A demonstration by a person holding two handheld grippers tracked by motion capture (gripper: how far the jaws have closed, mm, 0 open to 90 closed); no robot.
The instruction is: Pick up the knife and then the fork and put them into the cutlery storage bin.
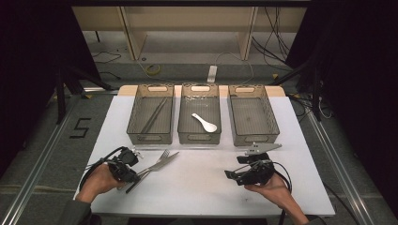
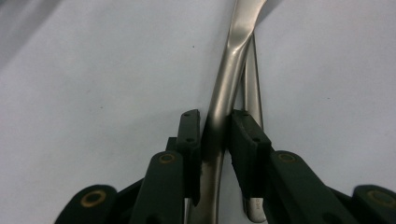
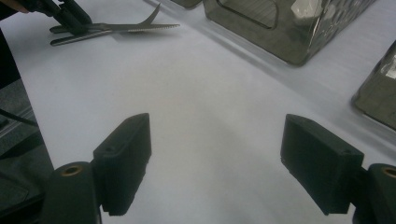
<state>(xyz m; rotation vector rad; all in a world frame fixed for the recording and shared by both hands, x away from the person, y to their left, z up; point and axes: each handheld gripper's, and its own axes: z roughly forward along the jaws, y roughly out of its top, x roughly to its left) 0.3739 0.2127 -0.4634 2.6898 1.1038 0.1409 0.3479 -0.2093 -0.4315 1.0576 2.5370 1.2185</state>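
Behind the fork (image 1: 158, 161) stand three baskets (image 1: 150, 114), chopsticks (image 1: 155, 115) leftmost.

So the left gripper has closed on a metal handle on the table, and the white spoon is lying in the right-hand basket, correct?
Not quite. The white spoon lies in the middle basket, as the high view shows, not the right-hand one. The rest holds: the left gripper has closed on the metal handle on the table, its pads pressing both sides in the left gripper view.

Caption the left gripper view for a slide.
Left gripper closes its jaws on one steel cutlery handle, a second handle lying beside it on the white table.
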